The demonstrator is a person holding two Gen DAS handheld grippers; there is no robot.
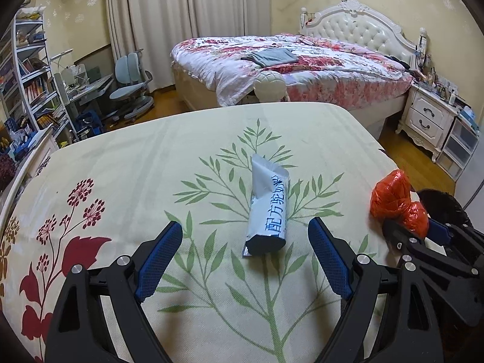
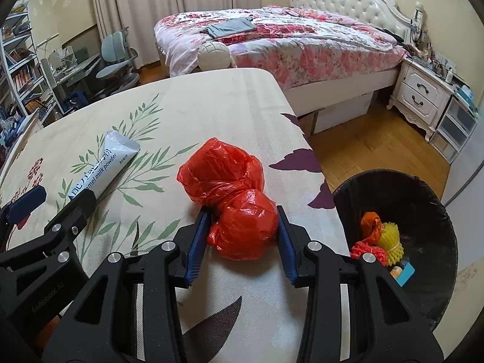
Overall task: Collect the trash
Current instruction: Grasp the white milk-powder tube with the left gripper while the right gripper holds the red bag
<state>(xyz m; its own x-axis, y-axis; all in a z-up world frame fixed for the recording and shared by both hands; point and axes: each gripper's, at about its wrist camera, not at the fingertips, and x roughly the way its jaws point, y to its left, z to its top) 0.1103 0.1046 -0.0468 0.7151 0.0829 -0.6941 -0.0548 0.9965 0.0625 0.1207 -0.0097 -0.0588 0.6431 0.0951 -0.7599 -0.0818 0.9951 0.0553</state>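
Note:
A grey-white milk powder sachet lies on the floral tablecloth, just ahead of my open left gripper, between its fingers' line. It also shows in the right wrist view. A crumpled red plastic bag lies near the table's right edge. My right gripper is closed on the bag's near lump, both blue pads touching it. The bag also shows in the left wrist view. A black bin stands right of the table with trash inside.
The table edge drops to a wooden floor on the right. A bed, a white nightstand, a desk with chair and bookshelves stand beyond the table.

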